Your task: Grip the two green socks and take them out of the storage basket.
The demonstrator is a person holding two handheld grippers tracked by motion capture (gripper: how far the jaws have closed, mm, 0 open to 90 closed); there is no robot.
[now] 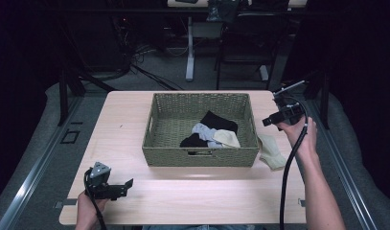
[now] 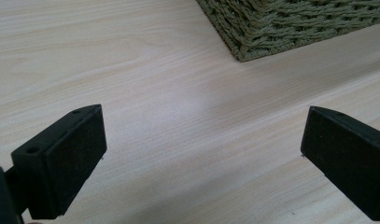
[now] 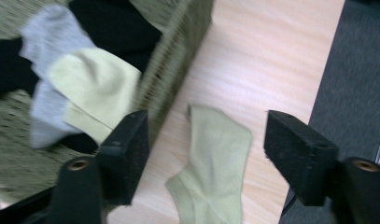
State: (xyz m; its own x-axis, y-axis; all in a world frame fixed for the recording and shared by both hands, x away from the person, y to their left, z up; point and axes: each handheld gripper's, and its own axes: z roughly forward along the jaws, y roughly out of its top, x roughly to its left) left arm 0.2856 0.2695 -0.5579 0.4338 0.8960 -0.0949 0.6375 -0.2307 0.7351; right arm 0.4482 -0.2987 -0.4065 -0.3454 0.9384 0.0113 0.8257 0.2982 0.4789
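Your right gripper (image 3: 206, 154) is hovering with jaws wide and empty above the sock (image 3: 215, 163) lying on the table (image 3: 253, 56) just outside the basket (image 3: 178, 60), its long axis running between them. Your left gripper (image 2: 201, 158), also gaping empty, is sitting far off.

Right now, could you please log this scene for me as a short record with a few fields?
Basket: woven basket at the table's middle
Inside basket: black socks, grey sock, pale yellow-green sock
Outside basket: matching pale sock flat on the table, right of the basket
Right gripper: open, above the loose sock, nothing held
Left gripper: open, empty, near the table's front left
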